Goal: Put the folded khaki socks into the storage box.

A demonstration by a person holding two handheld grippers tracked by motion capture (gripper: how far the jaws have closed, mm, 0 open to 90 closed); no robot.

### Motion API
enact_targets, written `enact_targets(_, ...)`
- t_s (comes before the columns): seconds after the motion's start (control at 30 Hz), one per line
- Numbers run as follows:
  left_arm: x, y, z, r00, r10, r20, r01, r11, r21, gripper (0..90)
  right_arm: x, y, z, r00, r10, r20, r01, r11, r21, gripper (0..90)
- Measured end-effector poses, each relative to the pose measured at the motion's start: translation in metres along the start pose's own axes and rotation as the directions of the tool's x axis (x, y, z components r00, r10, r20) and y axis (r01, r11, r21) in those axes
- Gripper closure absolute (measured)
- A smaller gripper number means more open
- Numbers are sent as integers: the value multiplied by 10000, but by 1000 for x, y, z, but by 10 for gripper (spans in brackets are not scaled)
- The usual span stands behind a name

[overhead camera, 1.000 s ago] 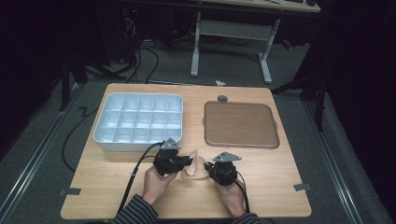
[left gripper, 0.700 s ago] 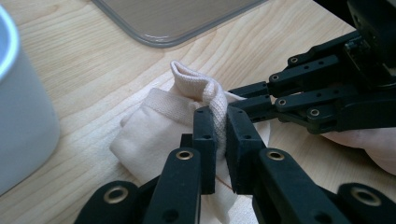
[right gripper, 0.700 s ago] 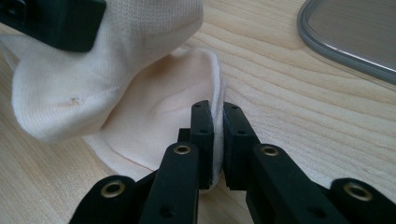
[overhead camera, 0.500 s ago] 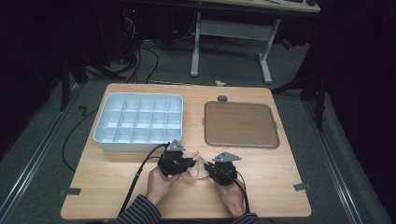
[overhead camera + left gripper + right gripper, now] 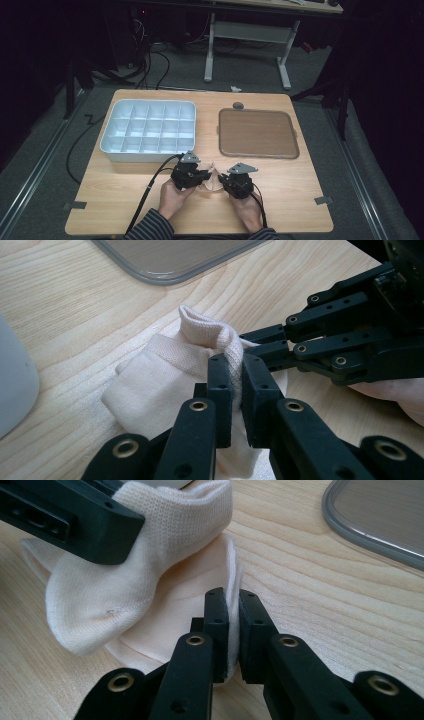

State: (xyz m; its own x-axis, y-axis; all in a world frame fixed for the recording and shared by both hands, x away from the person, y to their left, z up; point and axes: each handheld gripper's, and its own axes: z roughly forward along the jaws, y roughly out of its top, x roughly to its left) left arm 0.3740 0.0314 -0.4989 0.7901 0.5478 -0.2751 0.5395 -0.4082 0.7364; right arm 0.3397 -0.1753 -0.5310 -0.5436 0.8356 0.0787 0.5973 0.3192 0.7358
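A small cream sock (image 5: 212, 179) lies on the wooden table near its front edge, between my two grippers. My left gripper (image 5: 237, 385) is shut on a raised fold of the sock (image 5: 165, 375), and the knit bunches up above its jaws. My right gripper (image 5: 232, 625) is shut on the sock's thin edge (image 5: 165, 600). In the high view the left gripper (image 5: 202, 176) and the right gripper (image 5: 226, 181) point toward each other, a hand behind each. The right gripper's jaws (image 5: 270, 347) reach in from the right in the left gripper view.
A white tray (image 5: 148, 131) with several compartments stands at the back left. A brown flat tray (image 5: 257, 133) with a grey rim lies at the back right. A small dark round thing (image 5: 238, 105) sits behind it. Cables trail from the grippers toward the table's front edge.
The left hand and its gripper have edged slightly right toward the right gripper. The right gripper has stayed put. Both grips on the sock are unchanged.
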Motion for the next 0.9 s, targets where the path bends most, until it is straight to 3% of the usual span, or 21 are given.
enact_targets(0.4, 2, -2, 9, 10000, -19, 22, 19, 9997, 244, 837, 1, 1, 0, 10000, -74, 15, 73, 10000, 61, 840)
enact_targets(0.7, 2, -4, 5, 9999, 59, 130, -60, 10000, 39, 698, 1, 4, 0, 10000, -37, -35, 37, 9999, 167, 792)
enact_targets(0.9, 3, -6, -2, 9995, -62, 308, 70, 9996, -267, 635, -1, 7, -10, 9998, 192, -35, -192, 9997, -135, 765)
